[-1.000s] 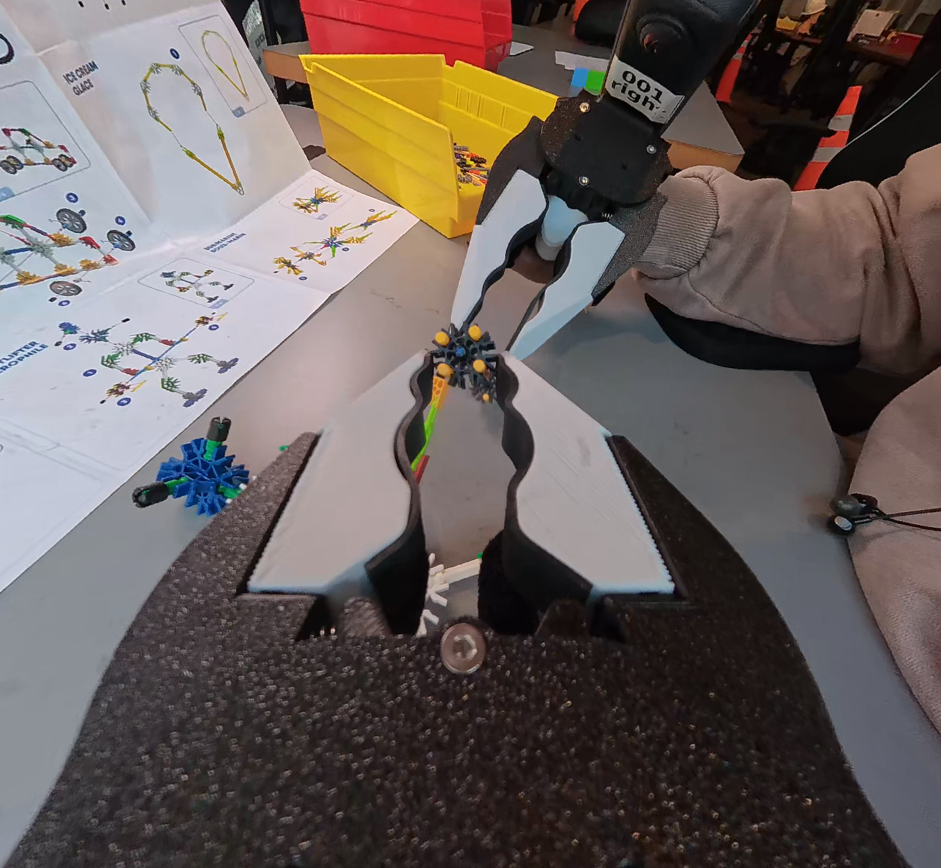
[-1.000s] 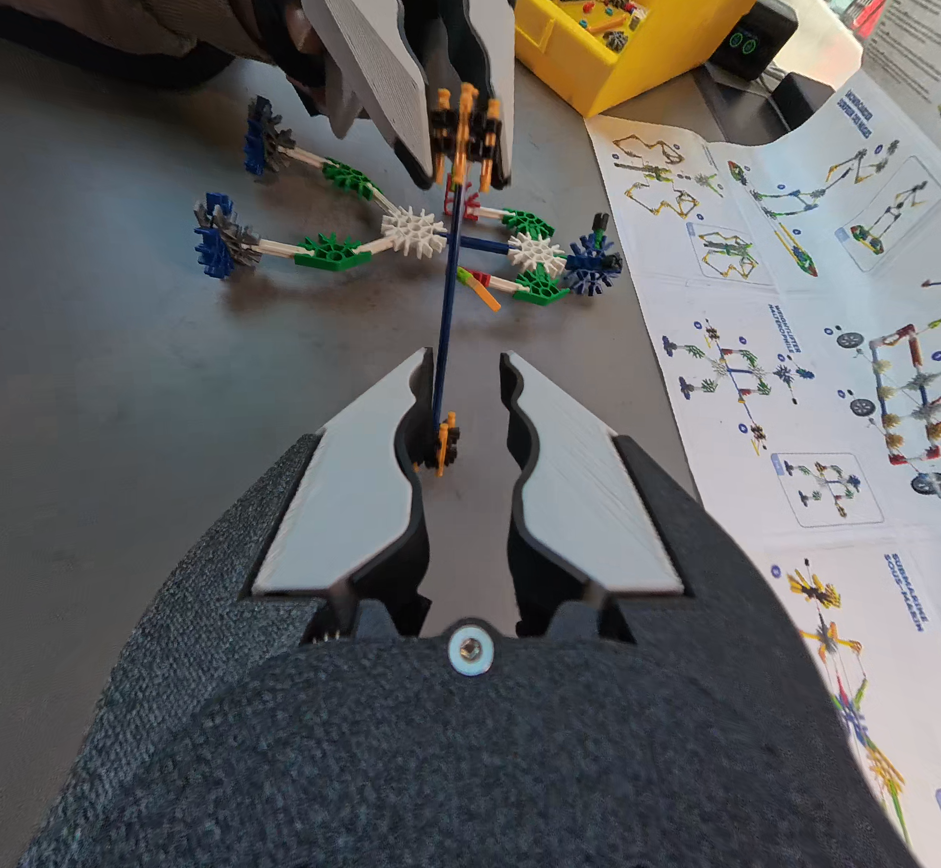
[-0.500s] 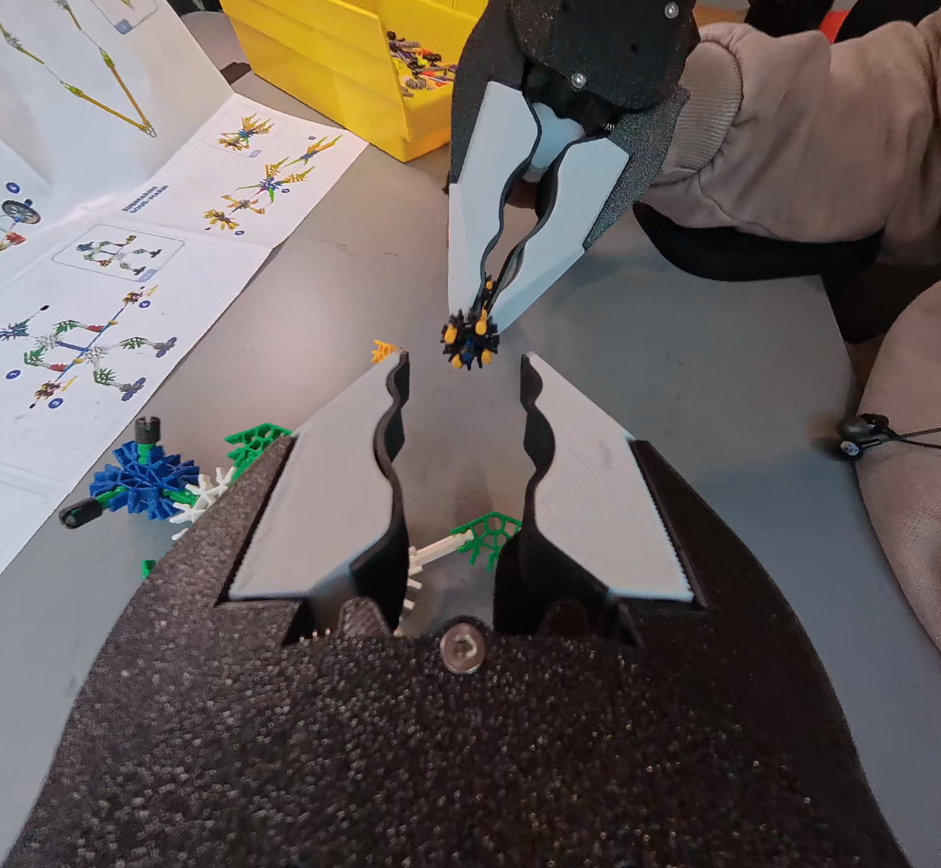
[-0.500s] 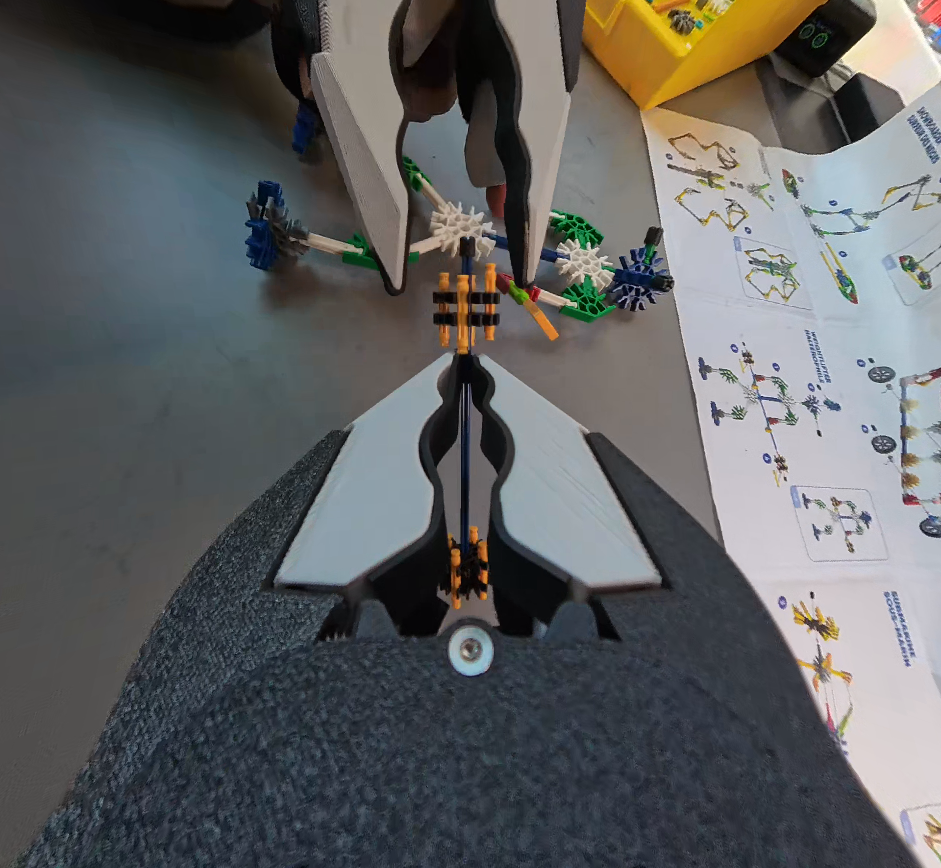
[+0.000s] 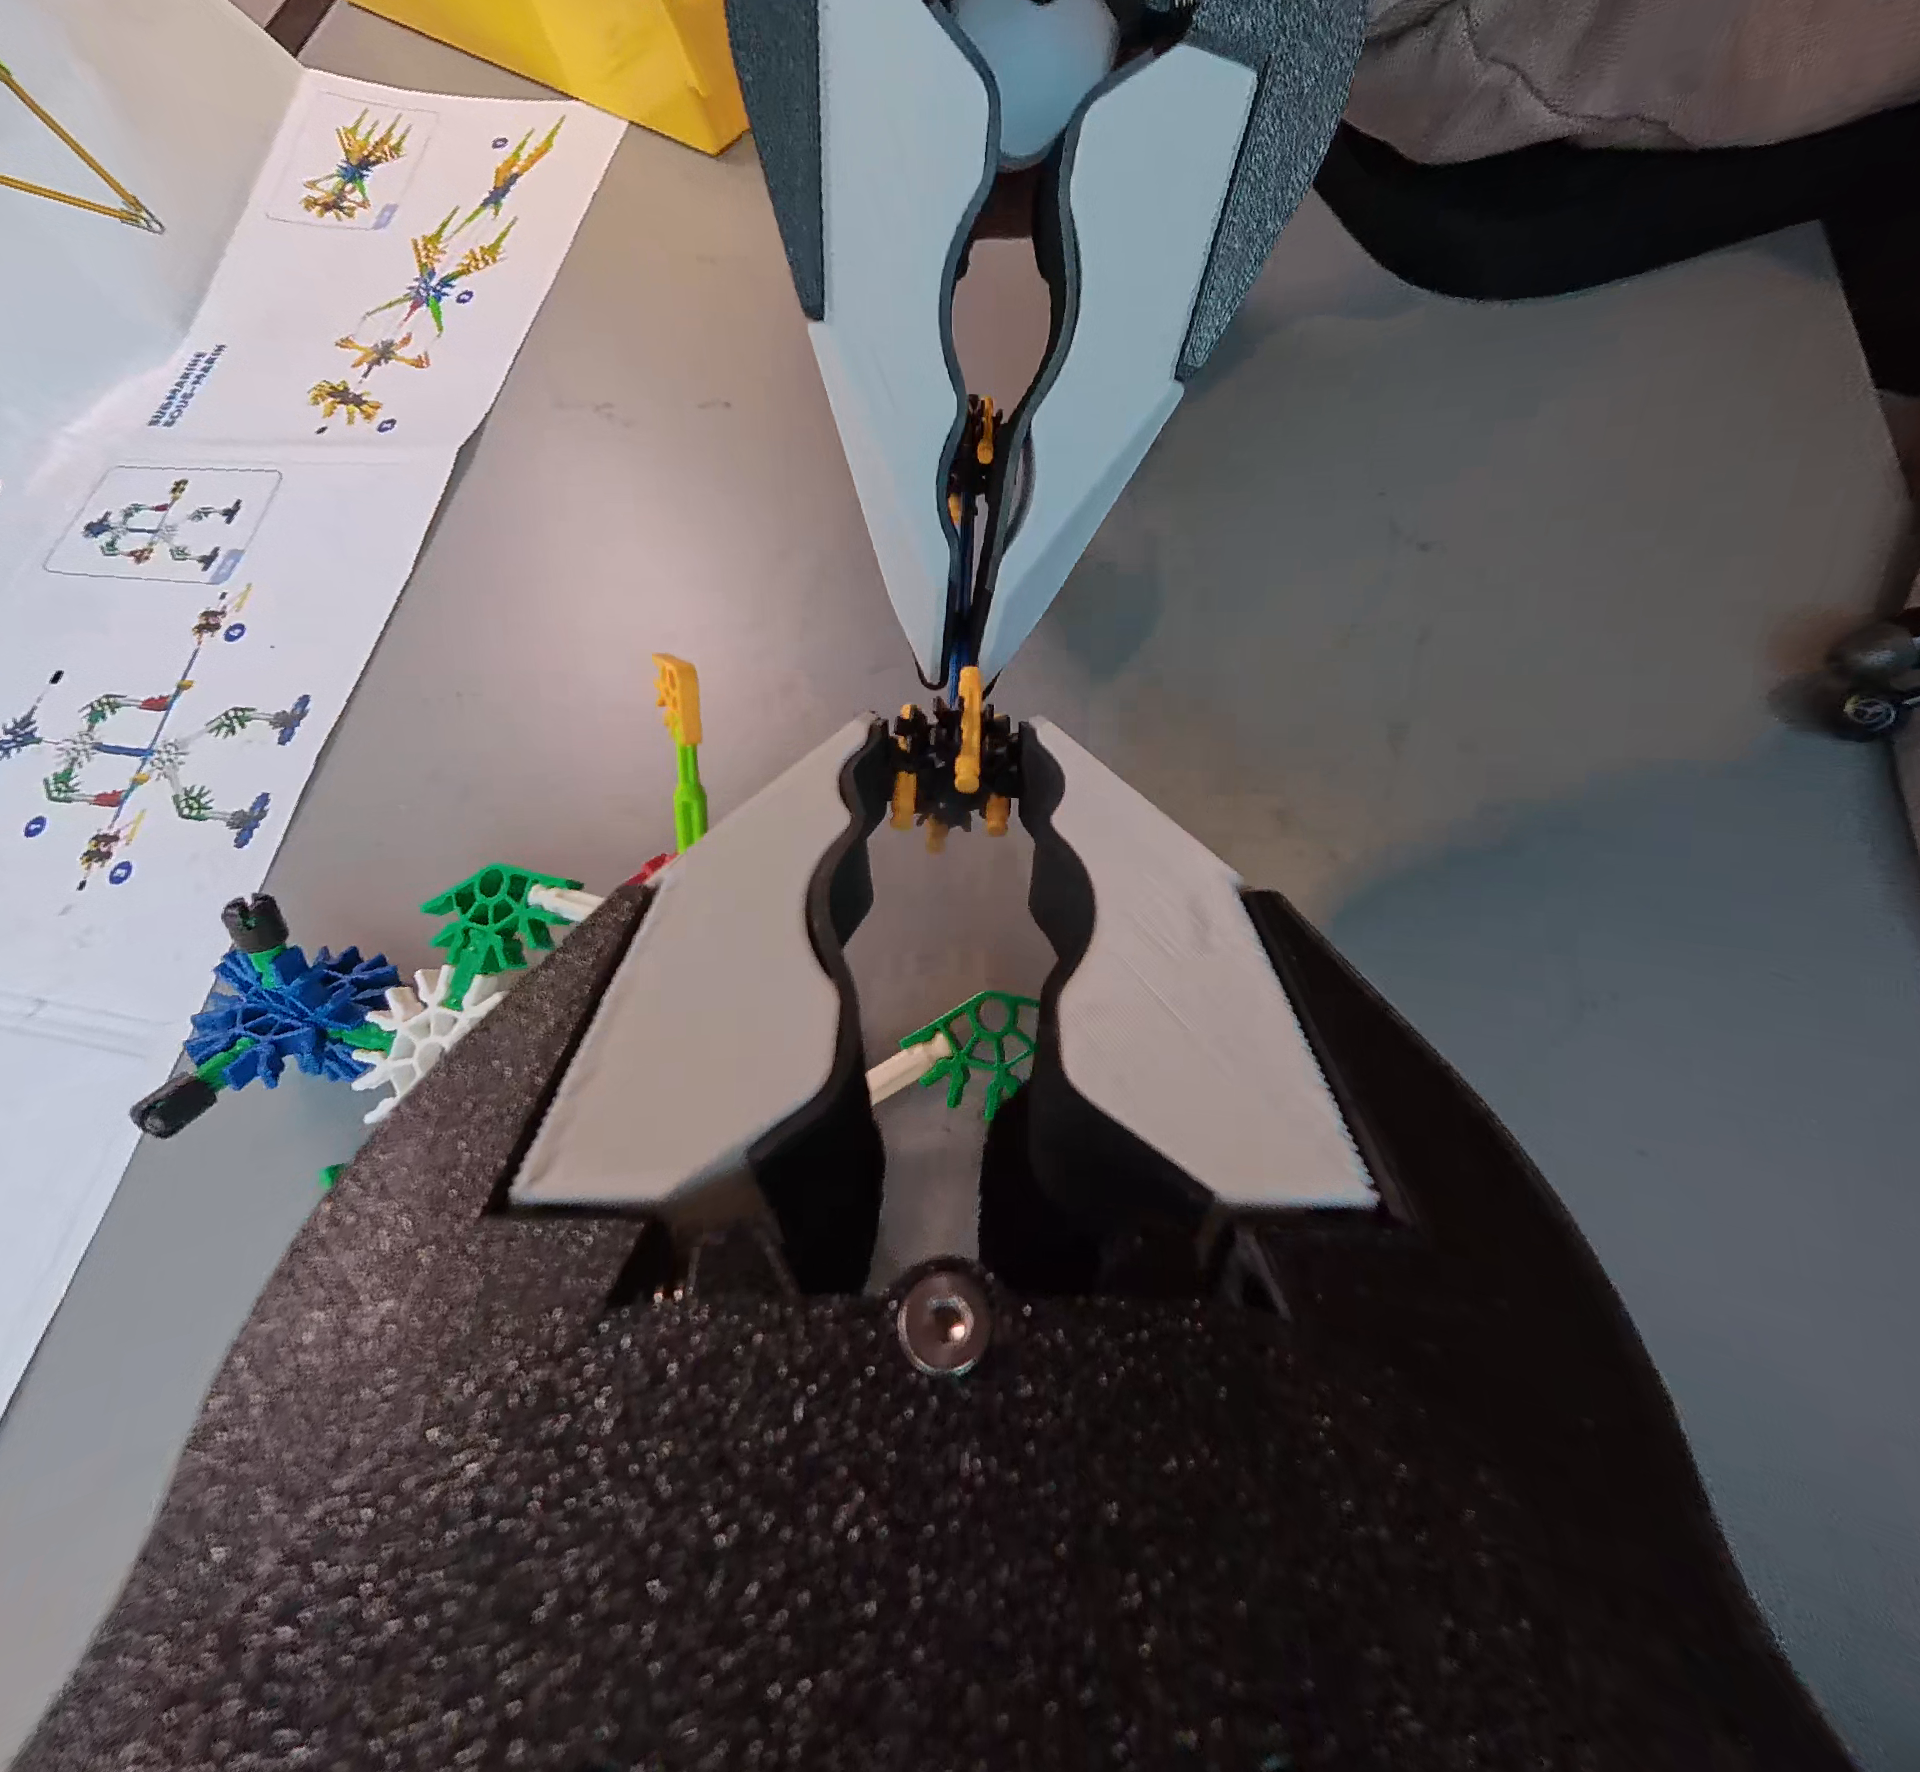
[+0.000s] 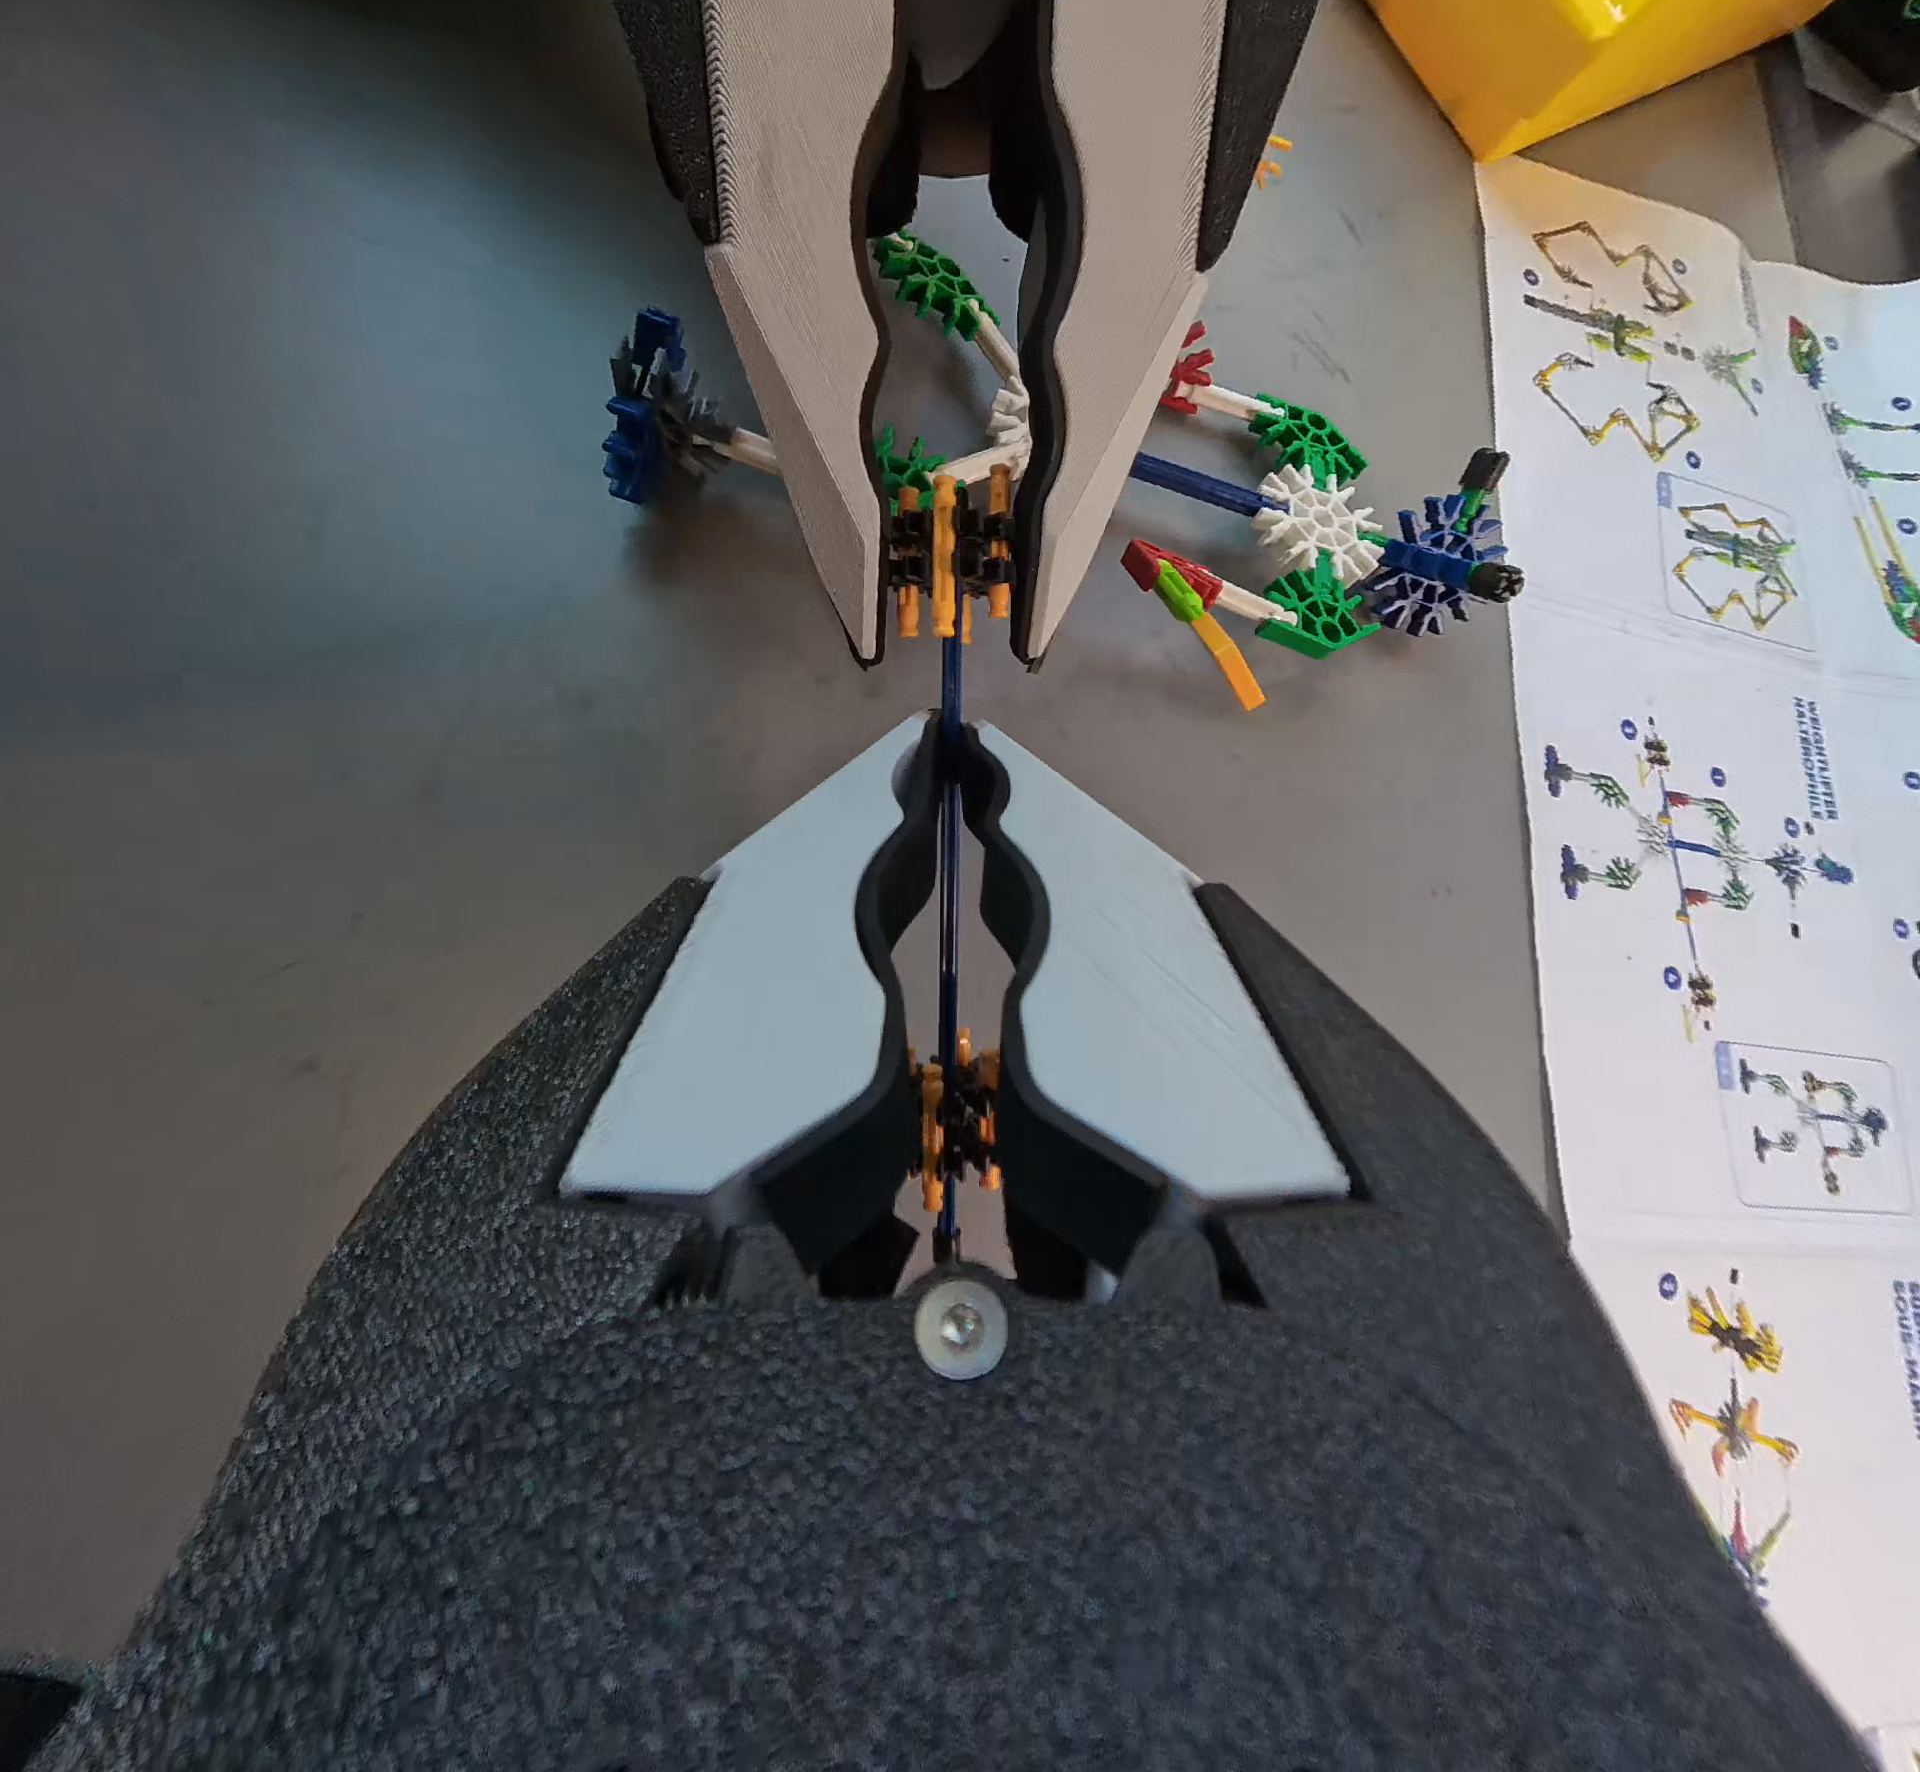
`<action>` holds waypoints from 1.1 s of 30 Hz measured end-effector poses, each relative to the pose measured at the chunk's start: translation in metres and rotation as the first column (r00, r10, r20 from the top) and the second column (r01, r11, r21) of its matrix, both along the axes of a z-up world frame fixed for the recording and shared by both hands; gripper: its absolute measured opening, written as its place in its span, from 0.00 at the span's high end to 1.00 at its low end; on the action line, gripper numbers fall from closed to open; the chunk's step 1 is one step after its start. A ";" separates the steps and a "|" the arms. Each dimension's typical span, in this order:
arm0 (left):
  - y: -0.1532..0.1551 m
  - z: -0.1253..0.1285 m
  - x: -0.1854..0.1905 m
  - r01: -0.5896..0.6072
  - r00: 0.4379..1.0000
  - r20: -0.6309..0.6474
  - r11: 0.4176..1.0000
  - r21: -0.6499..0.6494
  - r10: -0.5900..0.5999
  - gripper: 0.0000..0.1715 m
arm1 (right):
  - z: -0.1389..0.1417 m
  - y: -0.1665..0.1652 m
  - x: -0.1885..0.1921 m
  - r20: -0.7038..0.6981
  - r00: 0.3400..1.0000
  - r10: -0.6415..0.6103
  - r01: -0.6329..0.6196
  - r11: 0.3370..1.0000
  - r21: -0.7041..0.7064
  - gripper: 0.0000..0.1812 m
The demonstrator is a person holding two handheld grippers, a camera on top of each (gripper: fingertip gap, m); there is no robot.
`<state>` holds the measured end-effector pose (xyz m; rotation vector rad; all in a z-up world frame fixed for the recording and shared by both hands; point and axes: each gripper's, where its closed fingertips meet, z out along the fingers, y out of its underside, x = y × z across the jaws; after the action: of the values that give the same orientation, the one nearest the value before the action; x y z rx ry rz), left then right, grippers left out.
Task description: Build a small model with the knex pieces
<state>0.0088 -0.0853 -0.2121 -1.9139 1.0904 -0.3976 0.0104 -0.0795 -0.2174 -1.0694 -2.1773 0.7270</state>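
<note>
The right gripper (image 6: 948, 735) has its jaws clamped on a thin blue rod (image 6: 948, 891) that runs down the middle of the right wrist view. One black-and-orange cluster (image 6: 954, 1125) on the rod sits deep between those jaws, near the screw.

The other cluster (image 5: 951, 772), at the rod's far end, lies between the tips of the left gripper (image 5: 951, 746). The jaws stand just beside it on both sides. Whether they press on it I cannot tell.

So the rod piece is held in the air, above the tabletop (image 5: 1455, 579), between two grippers meeting tip to tip.

A larger model (image 6: 1314, 517) of green, white and blue connectors lies flat on the tabletop under the left gripper, separate from the rod piece. A yellow bin (image 6: 1538, 29) of loose parts sits at the upper right of the right wrist view. An instruction sheet (image 6: 1704, 839) lies along the right edge.
</note>
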 end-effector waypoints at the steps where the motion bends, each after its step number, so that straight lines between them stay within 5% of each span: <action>1: 0.000 -0.002 0.000 0.004 1.000 -0.021 1.000 0.004 -0.004 0.86 | -0.001 0.000 0.001 0.012 1.000 0.004 -0.004 1.000 0.001 1.00; 14: -0.005 -0.022 0.016 0.042 0.999 -0.026 0.996 -0.075 -0.045 0.86 | -0.013 -0.004 0.023 0.093 0.994 0.064 -0.044 0.979 -0.201 1.00; 16: -0.006 -0.033 0.002 0.014 0.993 -0.114 0.995 -0.094 -0.024 0.87 | -0.034 0.023 0.041 0.201 0.979 -0.005 0.024 0.995 -0.092 1.00; 18: -0.008 -0.034 -0.014 -0.020 0.999 -0.048 0.991 -0.132 0.014 0.87 | -0.025 0.036 0.057 0.140 0.989 -0.056 0.086 0.972 -0.220 1.00; 22: -0.004 -0.036 0.013 0.061 0.992 -0.102 0.993 -0.098 -0.071 0.86 | -0.025 0.020 0.052 0.138 0.990 -0.019 0.038 0.989 -0.140 1.00; 33: 0.008 -0.039 0.019 0.007 0.997 -0.077 0.996 -0.085 -0.014 0.86 | -0.032 0.023 0.050 0.136 0.990 -0.032 0.052 0.989 -0.140 0.99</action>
<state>0.0280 -0.0769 -0.2513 -2.0138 1.1507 -0.3834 0.0606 -0.0565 -0.2492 -1.2668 -2.2343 0.8246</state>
